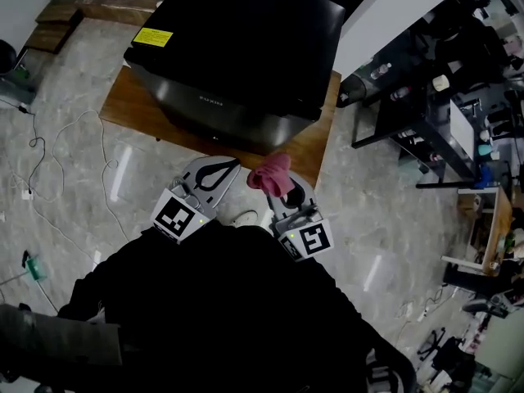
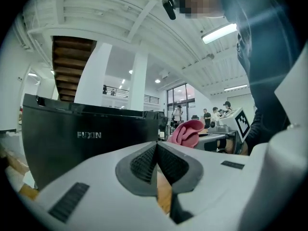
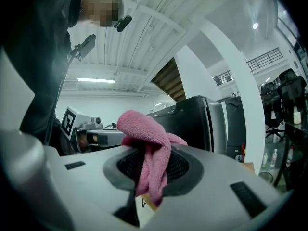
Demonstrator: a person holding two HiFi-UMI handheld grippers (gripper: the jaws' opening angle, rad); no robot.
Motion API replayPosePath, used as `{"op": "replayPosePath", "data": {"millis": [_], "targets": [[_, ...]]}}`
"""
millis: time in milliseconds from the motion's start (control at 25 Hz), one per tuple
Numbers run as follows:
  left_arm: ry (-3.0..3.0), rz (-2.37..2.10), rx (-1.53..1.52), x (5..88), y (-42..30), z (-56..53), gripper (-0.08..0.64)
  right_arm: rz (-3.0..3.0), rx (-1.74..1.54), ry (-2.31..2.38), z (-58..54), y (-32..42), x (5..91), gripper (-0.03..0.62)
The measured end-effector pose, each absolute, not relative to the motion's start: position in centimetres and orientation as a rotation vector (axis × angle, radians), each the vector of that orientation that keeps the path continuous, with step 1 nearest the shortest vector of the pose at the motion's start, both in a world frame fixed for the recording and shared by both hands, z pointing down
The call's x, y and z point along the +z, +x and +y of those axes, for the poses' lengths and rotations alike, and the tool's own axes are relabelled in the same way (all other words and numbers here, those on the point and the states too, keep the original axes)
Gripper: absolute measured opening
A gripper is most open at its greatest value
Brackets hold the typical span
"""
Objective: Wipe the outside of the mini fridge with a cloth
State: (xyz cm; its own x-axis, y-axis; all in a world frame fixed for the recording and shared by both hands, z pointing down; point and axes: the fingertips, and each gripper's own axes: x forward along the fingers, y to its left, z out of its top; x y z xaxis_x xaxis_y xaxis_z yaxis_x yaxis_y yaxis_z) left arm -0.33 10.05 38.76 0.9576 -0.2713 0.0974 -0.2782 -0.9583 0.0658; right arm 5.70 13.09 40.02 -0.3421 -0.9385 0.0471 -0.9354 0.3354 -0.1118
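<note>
My left jaws are pressed together with nothing between them; the dark ribbed pads meet along one seam, and only a sliver of brown wood shows through the gap below. The left gripper (image 2: 157, 150) is held low in front of me, its tips aimed at the front of the mini fridge (image 1: 237, 47) but apart from it.

My right jaws are clamped on the pink cloth (image 3: 144, 129). One bunched fold bulges above the pads and two loose ends hang down between them. In the head view the cloth sits at the tip of the right gripper (image 1: 278, 188), just in front of the lower right corner of the fridge's front; whether it touches the fridge I cannot tell.

The two grippers are side by side and close together, each with its marker cube (image 1: 178, 217) towards my body.

The fridge is black, with a glossy top that carries a yellow label (image 1: 153, 37) near its left rear corner and pale lettering (image 2: 89, 135) on its front. It stands upright on a low wooden surface (image 1: 131, 105) that rests on the pale marbled floor (image 1: 65, 187). White cables (image 1: 49, 162) trail over the floor to my left, and a black rack (image 1: 426, 113) loaded with small items stands well off to my right.
</note>
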Motion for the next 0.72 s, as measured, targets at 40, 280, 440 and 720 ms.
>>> {"op": "replayPosePath", "data": {"millis": [40,280,440,720], "targets": [[3.039,-0.439,0.135,38.3,-0.2,9.8,0.002,2.548,-0.186,-1.791,12.9,5.7,39.9,0.084],[3.027,-0.487,0.157,37.3,-2.2,6.9,0.002,2.502,-0.132,-1.901,10.1,5.1,38.8,0.084],[3.067,-0.377,0.135,37.0,-3.3,4.2,0.002,2.404,-0.072,-2.053,6.9,4.8,37.6,0.086],[3.045,-0.017,0.102,37.1,-4.1,1.2,0.002,2.027,0.024,-2.511,2.8,7.3,35.9,0.087]]}}
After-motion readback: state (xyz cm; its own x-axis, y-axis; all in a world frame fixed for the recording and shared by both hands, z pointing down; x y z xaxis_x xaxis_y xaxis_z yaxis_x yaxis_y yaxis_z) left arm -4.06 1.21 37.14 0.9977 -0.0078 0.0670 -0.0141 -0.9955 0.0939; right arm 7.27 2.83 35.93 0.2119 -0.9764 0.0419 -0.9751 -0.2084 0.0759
